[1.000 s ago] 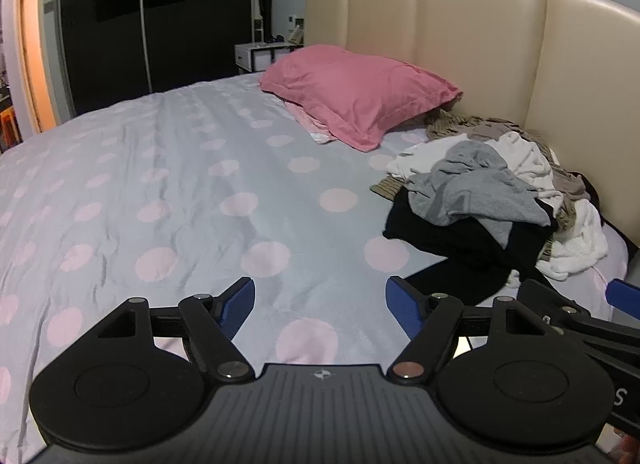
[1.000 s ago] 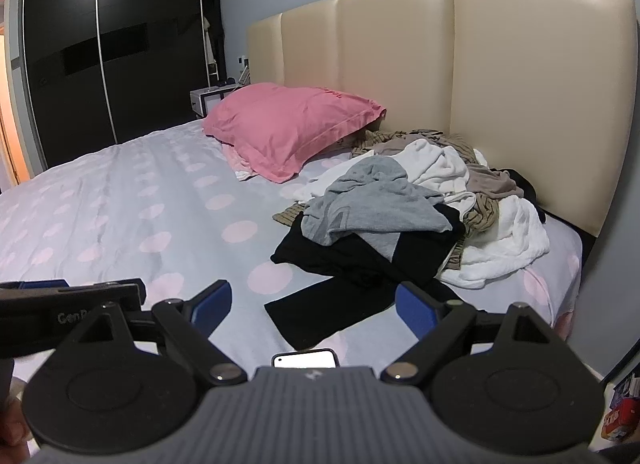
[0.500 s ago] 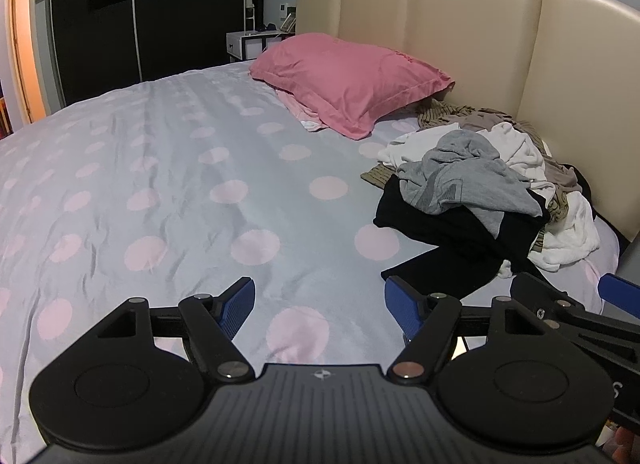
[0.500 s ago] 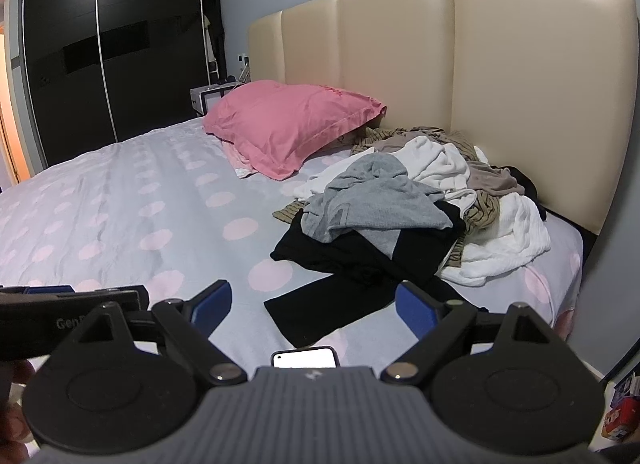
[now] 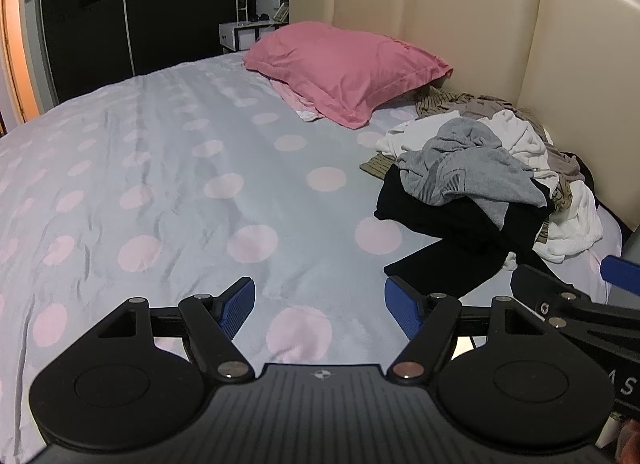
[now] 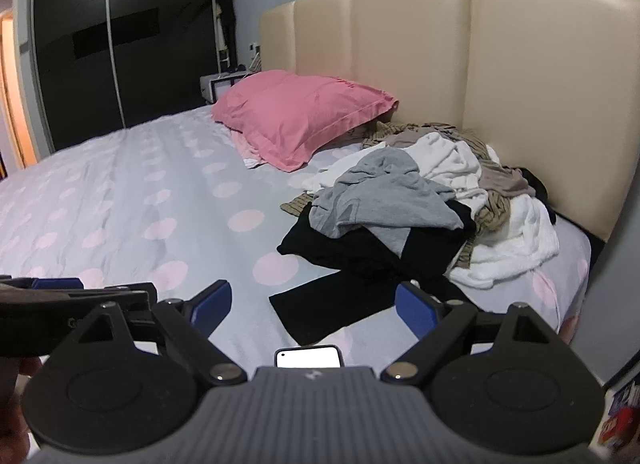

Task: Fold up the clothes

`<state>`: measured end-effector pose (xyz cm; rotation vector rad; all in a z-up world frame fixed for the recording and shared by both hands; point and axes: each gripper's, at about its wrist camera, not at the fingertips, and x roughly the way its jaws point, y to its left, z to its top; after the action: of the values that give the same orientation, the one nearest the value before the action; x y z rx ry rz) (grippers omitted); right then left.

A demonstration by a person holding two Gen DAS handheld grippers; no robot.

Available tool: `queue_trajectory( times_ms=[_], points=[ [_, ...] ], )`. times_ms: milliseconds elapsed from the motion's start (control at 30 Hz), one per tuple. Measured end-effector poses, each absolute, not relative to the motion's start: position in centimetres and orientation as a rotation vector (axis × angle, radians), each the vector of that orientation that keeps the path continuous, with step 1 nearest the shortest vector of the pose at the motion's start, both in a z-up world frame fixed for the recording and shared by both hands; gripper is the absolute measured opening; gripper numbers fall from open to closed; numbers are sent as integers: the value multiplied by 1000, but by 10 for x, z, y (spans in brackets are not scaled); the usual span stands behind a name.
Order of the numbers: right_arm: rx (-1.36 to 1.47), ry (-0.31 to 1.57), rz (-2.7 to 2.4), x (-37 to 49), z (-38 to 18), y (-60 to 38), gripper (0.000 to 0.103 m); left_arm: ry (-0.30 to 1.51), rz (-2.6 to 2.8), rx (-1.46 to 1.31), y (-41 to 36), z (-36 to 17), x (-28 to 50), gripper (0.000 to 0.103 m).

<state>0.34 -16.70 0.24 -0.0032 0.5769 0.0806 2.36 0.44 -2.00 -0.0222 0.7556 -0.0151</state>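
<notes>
A heap of clothes lies on the bed by the headboard. A grey garment point(image 5: 468, 168) point(image 6: 380, 200) is on top, over a black garment point(image 5: 452, 240) point(image 6: 360, 264) whose leg spreads toward me, with white garments point(image 5: 568, 224) point(image 6: 512, 240) and beige ones behind. My left gripper point(image 5: 320, 306) is open and empty above the dotted sheet, left of the heap. My right gripper point(image 6: 312, 308) is open and empty, hovering just before the black garment's near end. The right gripper also shows at the right edge of the left wrist view point(image 5: 576, 296).
The bed point(image 5: 160, 168) has a pale sheet with pink dots. A pink pillow point(image 5: 344, 64) point(image 6: 296, 112) lies near the cream headboard point(image 6: 480, 64). A phone point(image 6: 309, 357) lies at the bed's near edge. A dark wardrobe point(image 5: 120, 12) and a nightstand point(image 5: 244, 34) stand behind.
Both grippers have drifted slightly toward the heap, still open. The clothes have not moved.
</notes>
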Motion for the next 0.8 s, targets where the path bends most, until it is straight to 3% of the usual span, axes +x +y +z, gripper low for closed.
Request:
queue_trajectory(
  times_ms=[267, 600, 667, 733, 800],
  points=[
    [-53, 652, 196, 52, 9, -176, 90, 810, -18, -34, 13, -29, 51, 71],
    [-498, 656, 232, 172, -46, -197, 89, 898, 62, -32, 57, -59, 75, 71],
    [-580, 651, 232, 193, -62, -200, 87, 919, 79, -30, 65, -66, 77, 71],
    [-641, 649, 229, 212, -76, -201, 77, 936, 91, -35, 75, -72, 77, 71],
    [-671, 651, 224, 227, -85, -199, 77, 951, 103, -37, 84, -77, 77, 71]
  ],
)
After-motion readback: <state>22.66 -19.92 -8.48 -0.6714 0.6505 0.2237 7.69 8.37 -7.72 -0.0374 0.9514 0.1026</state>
